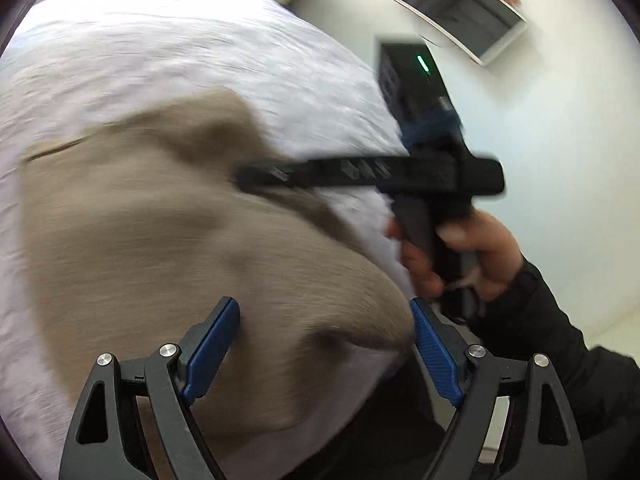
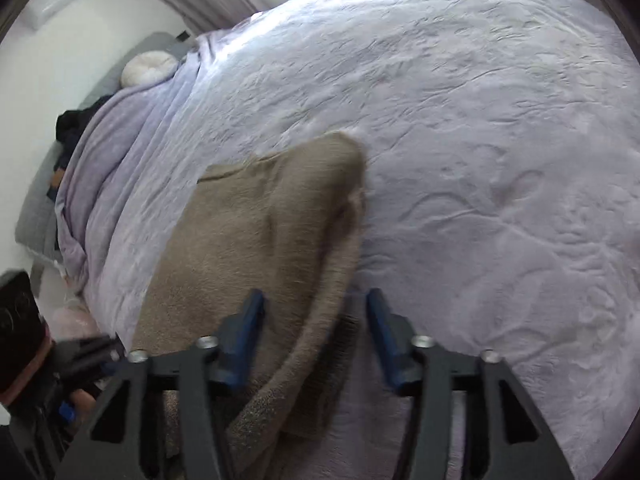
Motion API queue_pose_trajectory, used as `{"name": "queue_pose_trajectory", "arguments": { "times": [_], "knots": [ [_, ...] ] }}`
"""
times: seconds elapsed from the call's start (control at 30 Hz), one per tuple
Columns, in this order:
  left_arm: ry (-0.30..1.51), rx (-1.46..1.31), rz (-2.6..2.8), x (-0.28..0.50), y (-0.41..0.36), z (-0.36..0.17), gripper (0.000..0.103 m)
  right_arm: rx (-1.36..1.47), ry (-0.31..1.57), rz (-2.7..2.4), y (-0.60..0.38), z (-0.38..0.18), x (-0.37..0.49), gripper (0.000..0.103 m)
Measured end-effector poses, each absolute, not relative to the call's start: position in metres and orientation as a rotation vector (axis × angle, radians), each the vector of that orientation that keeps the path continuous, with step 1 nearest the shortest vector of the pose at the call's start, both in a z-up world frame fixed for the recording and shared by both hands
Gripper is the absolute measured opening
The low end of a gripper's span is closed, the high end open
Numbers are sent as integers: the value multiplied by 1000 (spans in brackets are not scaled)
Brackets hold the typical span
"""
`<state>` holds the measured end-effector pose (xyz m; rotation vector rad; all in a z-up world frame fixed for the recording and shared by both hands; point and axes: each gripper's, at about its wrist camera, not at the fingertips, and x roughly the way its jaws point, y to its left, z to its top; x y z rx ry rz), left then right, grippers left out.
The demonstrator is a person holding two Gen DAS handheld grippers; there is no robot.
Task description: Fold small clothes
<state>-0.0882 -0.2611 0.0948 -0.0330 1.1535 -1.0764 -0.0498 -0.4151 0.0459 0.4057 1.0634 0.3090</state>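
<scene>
A beige knit garment [image 1: 168, 240] lies rumpled on a pale lilac bedspread [image 1: 160, 60]. My left gripper [image 1: 324, 324] is open, its blue pads wide apart just above the garment's near corner. In the right wrist view the same garment [image 2: 248, 232] lies with a folded-over ridge running toward the camera. My right gripper [image 2: 316, 320] is open over that ridge, gripping nothing. The right gripper also shows side-on in the left wrist view [image 1: 372, 176], held in a hand over the garment's far edge.
The bedspread [image 2: 480, 140] spreads wide to the right. The bed's edge drops at the left, with a grey couch [image 2: 36, 208] and a white cushion [image 2: 148, 68] beyond. A wall shelf [image 1: 460, 8] hangs on the white wall.
</scene>
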Motion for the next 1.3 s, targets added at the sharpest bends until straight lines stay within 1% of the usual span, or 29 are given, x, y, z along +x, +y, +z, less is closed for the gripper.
{"name": "queue_pose_trajectory", "arguments": {
  "times": [0.03,0.1,0.23,0.37,0.4,0.43,0.47,0.5,0.57,0.6,0.67,0.73,0.77,0.87,0.97,1.0,1.03,1.07,1.1,1.17,1.2,1.23,1.3],
  "knots": [
    [1141,11,-1087,-95,-272,94,89,396,1044,306,-418,51,-52,64],
    [1111,95,-1092,-107,-287,93,99,383,1018,320,-425,62,-54,65],
    [1076,214,-1072,-125,-303,91,100,249,983,273,-422,87,-52,65],
    [1004,115,-1144,-125,-280,119,100,182,962,313,-409,96,-35,65],
    [974,104,-1137,-124,-270,126,100,160,978,321,-403,91,-29,64],
    [953,111,-1103,-122,-262,130,100,113,1010,304,-399,84,-25,58],
    [949,127,-1051,-119,-253,131,100,15,1070,235,-392,69,-19,58],
    [956,138,-995,-114,-244,130,100,-23,1105,201,-386,57,-15,58],
    [975,127,-921,-109,-219,128,100,34,1093,195,-393,56,-25,58],
    [982,122,-908,-107,-212,127,100,92,1076,212,-400,63,-36,58],
    [984,162,-893,-119,-190,124,100,168,1037,246,-411,75,-59,65],
    [965,243,-887,-135,-181,119,100,241,996,273,-420,85,-83,78],
    [958,283,-881,-147,-181,115,100,278,988,289,-422,87,-92,80],
    [953,416,-829,-159,-194,99,100,375,1011,343,-415,86,-101,80],
    [894,555,-714,-171,-195,84,100,357,1064,356,-393,75,-100,80],
    [901,578,-675,-169,-199,77,100,343,1076,350,-385,72,-100,80],
    [940,582,-621,-162,-201,67,100,326,1082,338,-378,70,-99,76],
    [976,564,-589,-156,-201,62,100,305,1086,330,-371,69,-98,70],
    [1006,533,-578,-150,-200,59,99,271,1088,326,-362,69,-98,58],
    [1098,388,-572,-138,-187,56,95,194,1081,289,-351,71,-100,55],
    [1120,342,-581,-134,-184,56,88,175,1076,277,-348,73,-102,53],
    [1153,268,-593,-131,-176,56,86,165,1071,268,-347,75,-104,50],
    [1175,208,-582,-127,-167,55,85,166,1068,259,-348,78,-105,47]
  ]
}}
